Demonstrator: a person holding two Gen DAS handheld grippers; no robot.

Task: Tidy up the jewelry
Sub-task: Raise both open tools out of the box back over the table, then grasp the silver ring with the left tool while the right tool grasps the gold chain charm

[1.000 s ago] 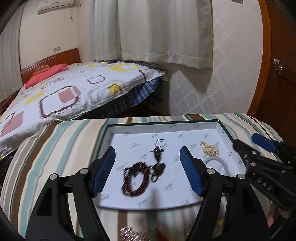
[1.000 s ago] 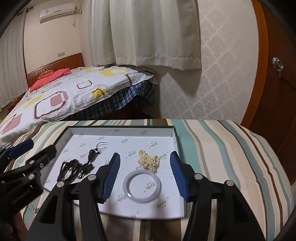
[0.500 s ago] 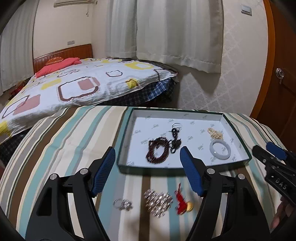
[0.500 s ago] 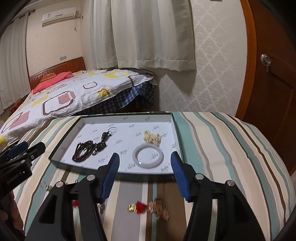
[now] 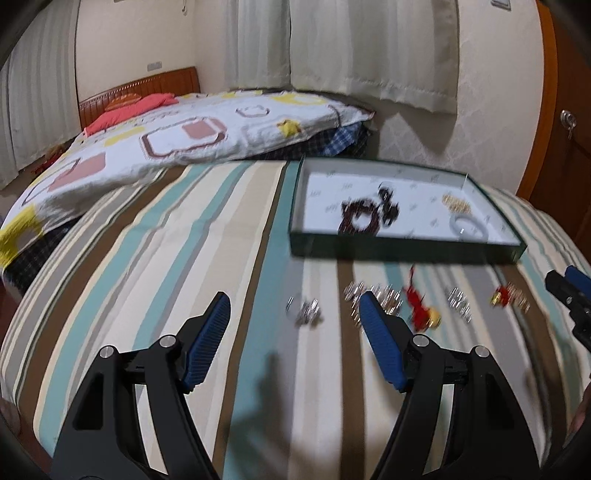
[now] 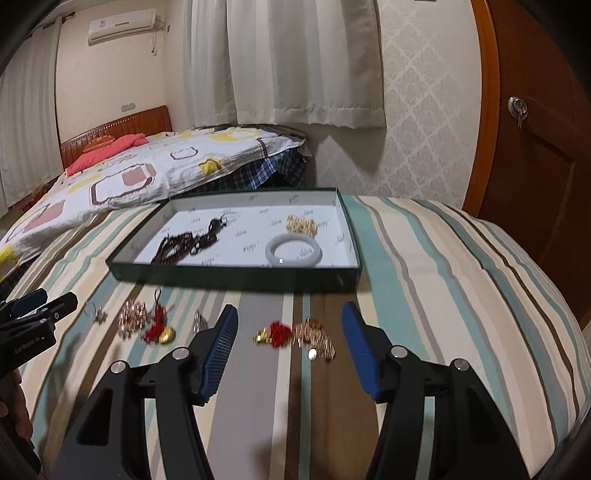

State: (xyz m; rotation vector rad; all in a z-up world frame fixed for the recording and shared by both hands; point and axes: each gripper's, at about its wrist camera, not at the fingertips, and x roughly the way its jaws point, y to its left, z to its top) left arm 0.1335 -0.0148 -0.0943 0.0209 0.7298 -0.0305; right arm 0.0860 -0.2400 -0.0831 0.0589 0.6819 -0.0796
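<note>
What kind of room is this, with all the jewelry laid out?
Most likely a home bedroom: a bed with a patterned quilt and wooden headboard, long curtains, and a wall air conditioner. The jewelry tray sits on a striped cloth.

Left tool (image 5: 293,314) and right tool (image 6: 288,323) gape (both empty), angled downward.

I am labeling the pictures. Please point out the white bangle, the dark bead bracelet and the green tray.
white bangle (image 6: 293,250), right wrist view, near side of the ring
dark bead bracelet (image 6: 170,248), right wrist view, bead loop
green tray (image 6: 236,276), right wrist view, front wall
</note>
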